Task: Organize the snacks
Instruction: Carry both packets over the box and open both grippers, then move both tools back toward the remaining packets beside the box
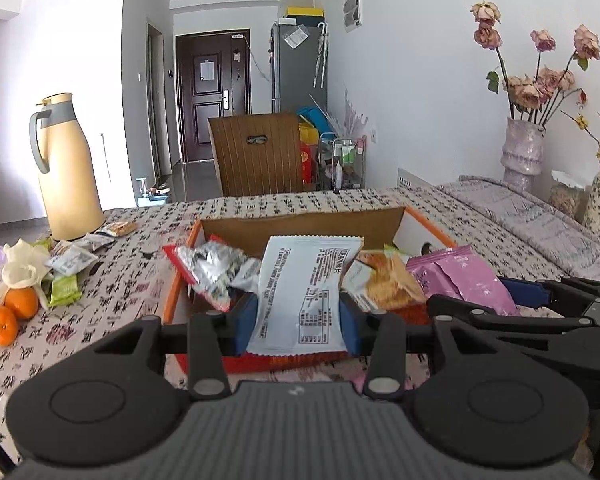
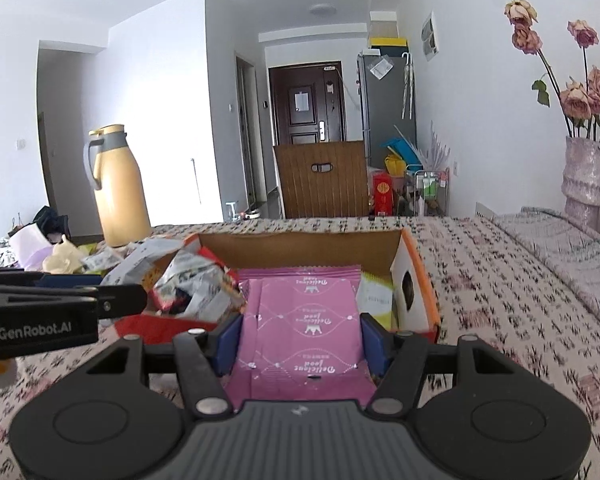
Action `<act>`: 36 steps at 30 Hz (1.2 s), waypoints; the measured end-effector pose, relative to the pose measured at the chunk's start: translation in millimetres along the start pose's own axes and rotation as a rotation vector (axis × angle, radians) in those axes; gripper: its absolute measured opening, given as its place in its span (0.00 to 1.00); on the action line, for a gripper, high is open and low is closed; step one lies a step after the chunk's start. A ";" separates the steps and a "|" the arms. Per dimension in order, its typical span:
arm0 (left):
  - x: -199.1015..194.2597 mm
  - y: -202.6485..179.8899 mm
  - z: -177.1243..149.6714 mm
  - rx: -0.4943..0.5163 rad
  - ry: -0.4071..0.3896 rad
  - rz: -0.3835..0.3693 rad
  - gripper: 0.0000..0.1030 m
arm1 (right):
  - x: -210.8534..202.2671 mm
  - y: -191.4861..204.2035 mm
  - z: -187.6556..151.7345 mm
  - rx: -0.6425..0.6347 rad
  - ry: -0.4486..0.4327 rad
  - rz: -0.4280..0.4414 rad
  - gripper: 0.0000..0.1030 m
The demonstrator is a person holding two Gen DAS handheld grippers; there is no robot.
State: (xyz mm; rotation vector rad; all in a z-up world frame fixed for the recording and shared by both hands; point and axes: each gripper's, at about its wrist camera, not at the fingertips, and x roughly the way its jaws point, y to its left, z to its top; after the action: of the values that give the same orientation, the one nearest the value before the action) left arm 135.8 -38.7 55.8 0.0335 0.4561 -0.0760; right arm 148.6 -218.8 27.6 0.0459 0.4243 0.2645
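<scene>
Left gripper (image 1: 298,322): we held a white packet (image 1: 304,292), lower centre.
Right gripper (image 2: 300,340): we clamped a pink packet (image 2: 304,320).
Risk: either could slip outside the box (image 2: 416,276), we judged.

A tan thermos jug (image 1: 66,172) stands near the far left corner of the patterned tablecloth (image 1: 132,280). Oranges (image 1: 10,312) lie at the left edge. A vase of dried roses (image 1: 522,148) stands along the right edge. Beyond the far edge, a wooden chair (image 1: 260,152) faces a dark door (image 1: 212,92).
</scene>
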 end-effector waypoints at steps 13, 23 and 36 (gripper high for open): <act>55.4 4.6 29.8 -0.027 0.000 0.026 0.43 | 67.3 -9.6 28.7 0.000 0.028 -0.022 0.59; 100.5 16.1 27.0 -0.068 0.031 0.055 0.43 | 103.2 -18.6 34.8 0.008 0.035 -0.049 0.59; 95.8 32.6 23.8 -0.147 -0.042 0.114 1.00 | 103.8 -37.5 29.7 0.083 0.029 -0.084 1.00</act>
State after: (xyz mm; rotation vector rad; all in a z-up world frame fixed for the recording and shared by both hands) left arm 234.6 -13.7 35.4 -0.0867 0.4162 0.0685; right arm 261.1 -227.3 9.3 0.1052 0.4645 0.1653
